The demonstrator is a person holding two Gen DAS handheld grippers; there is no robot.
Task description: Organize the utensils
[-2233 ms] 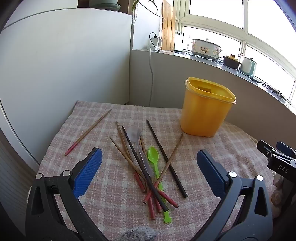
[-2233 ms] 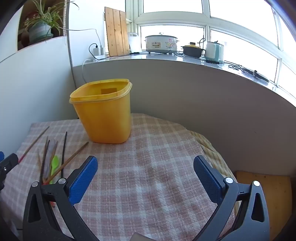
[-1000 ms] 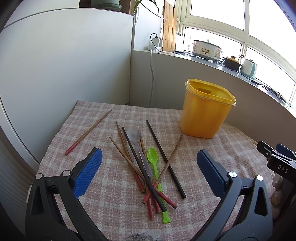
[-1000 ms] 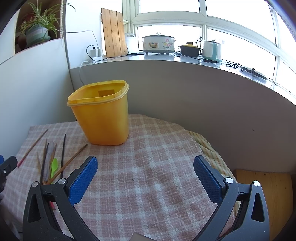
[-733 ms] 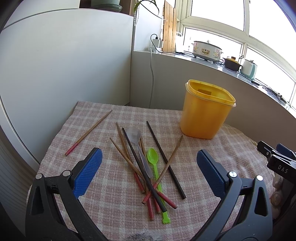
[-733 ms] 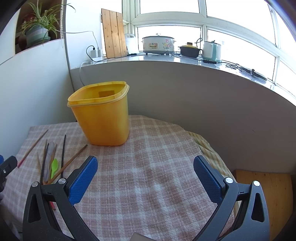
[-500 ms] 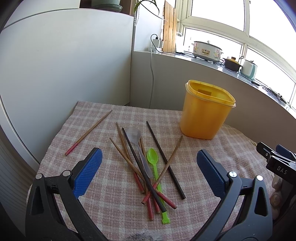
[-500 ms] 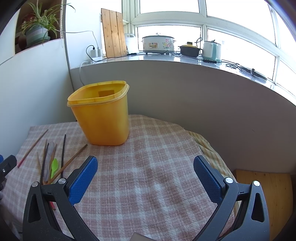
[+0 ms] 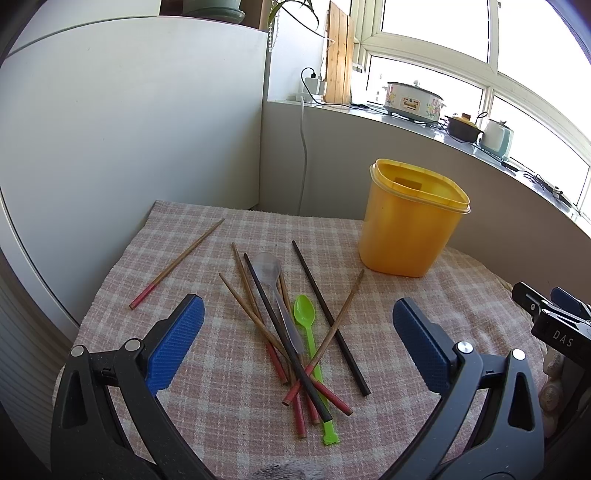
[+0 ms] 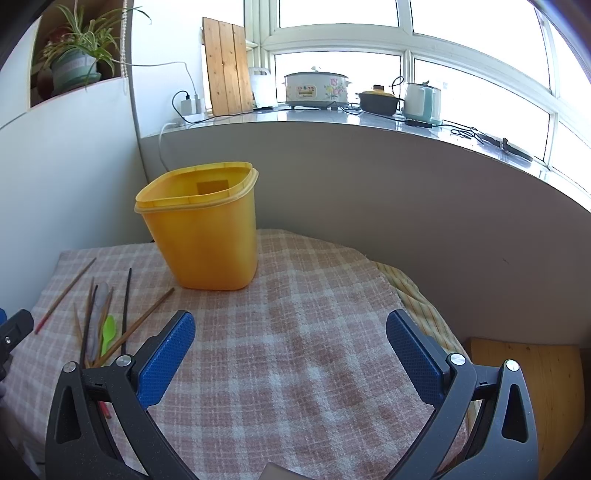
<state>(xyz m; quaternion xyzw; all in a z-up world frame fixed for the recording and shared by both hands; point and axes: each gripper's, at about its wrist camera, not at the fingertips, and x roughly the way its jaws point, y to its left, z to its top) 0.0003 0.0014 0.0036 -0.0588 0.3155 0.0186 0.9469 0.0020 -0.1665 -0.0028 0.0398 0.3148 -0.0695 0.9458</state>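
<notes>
While jaws gape, utensil pile [image 9: 295, 332] between them, seemingly untouched.

Bright daylight from overexposed windows [image 10: 461, 26], soft shadows, sharp focus, strong fisheye bending, dark corner vignetting

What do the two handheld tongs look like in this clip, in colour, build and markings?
Both are alike: the left tongs and right tongs have matte black plastic arms with triangular cut-outs, silver rivets at the joints, and blue pads with a fine cross-hatched texture. In the left wrist view, the neighbouring right unit's black body carries white letters "DAS". No cables or sleeves show.
</notes>
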